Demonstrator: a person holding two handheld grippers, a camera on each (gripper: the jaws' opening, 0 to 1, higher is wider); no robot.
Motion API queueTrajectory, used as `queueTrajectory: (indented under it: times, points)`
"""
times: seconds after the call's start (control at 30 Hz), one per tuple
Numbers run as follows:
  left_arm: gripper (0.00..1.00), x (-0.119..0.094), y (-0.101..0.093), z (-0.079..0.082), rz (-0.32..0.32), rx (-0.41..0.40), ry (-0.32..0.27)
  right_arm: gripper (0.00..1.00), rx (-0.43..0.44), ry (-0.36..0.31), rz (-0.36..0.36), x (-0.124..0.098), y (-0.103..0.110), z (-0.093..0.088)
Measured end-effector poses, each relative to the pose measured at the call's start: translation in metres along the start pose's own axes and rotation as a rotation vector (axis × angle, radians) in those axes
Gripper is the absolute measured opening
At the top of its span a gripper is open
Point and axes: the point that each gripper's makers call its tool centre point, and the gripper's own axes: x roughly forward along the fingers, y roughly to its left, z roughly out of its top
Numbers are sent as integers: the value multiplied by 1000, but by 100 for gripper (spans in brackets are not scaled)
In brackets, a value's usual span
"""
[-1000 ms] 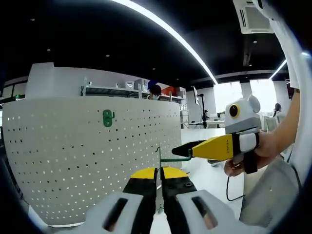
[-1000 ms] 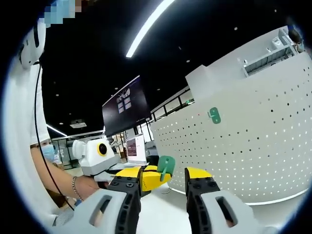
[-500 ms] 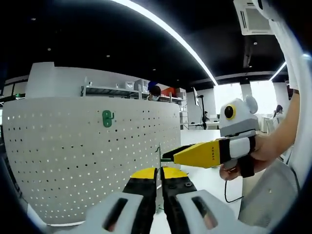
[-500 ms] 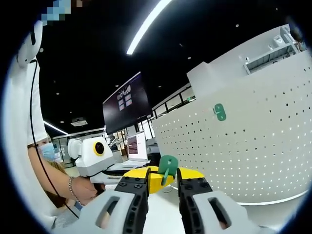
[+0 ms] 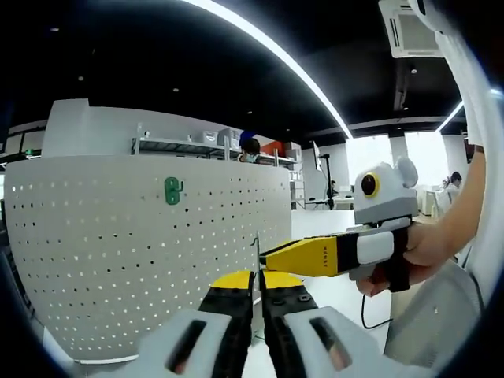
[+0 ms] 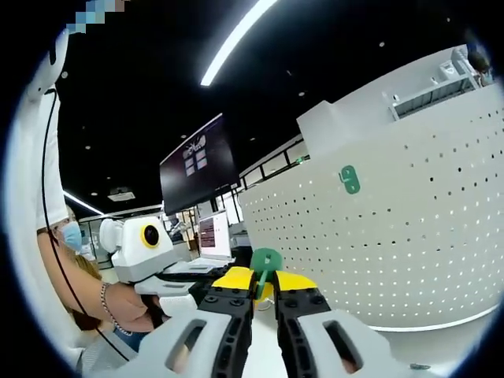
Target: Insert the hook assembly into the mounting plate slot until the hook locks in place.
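Observation:
The green hook assembly (image 6: pixel 265 261) sits between both grippers in front of the white perforated mounting plate (image 6: pixel 409 252). My right gripper (image 6: pixel 264 290) is shut on its green plate. In the left gripper view my left gripper (image 5: pixel 257 285) is shut on the hook's thin wire (image 5: pixel 254 248), and the right gripper (image 5: pixel 269 256) comes in from the right, its yellow jaws closed at that wire. A second green hook (image 5: pixel 173 190) hangs on the mounting plate (image 5: pixel 118 260), up and to the left; in the right gripper view that mounted hook (image 6: pixel 348 179) is upper right.
A person's hand (image 5: pixel 409 260) holds the right gripper, and a hand and forearm (image 6: pixel 118 303) hold the left one. A dark screen (image 6: pixel 198 161) and a laptop (image 6: pixel 213 240) stand behind. A shelf and a person (image 5: pixel 250 147) show over the plate's top edge.
My right gripper's jaws have gone from wide open to shut on the hook's green plate. Seen from the left gripper, the right gripper has slid in leftward over the hook wire.

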Motion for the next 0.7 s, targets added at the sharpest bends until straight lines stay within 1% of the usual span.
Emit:
queueTrajectory:
  times: [0.3,0.33,0.37,0.43,0.47,0.57,0.6,0.7]
  points:
    - [2,0,0,0,12,-10,2,3,-27,-7,-35,1,0,1]
    - [2,0,0,-1,13,-10,4,3,-14,-5,-38,1,-1,0]
    - [2,0,0,-1,14,-12,4,3,33,-10,-35,0,0,0]
    - [2,1,-1,-2,16,-24,4,3,15,-17,-40,-1,-3,-1]
    - [2,2,-3,-3,18,-9,14,3,2,-14,-48,-2,-4,-1]
    - [2,3,-3,-1,20,-16,1,2,-53,-32,-51,-3,-2,2]
    - [2,3,-3,-1,20,-16,2,2,-43,-26,-52,-3,-2,2]
    - [2,3,-4,-4,21,-9,19,2,-59,-1,-56,-2,-4,-1]
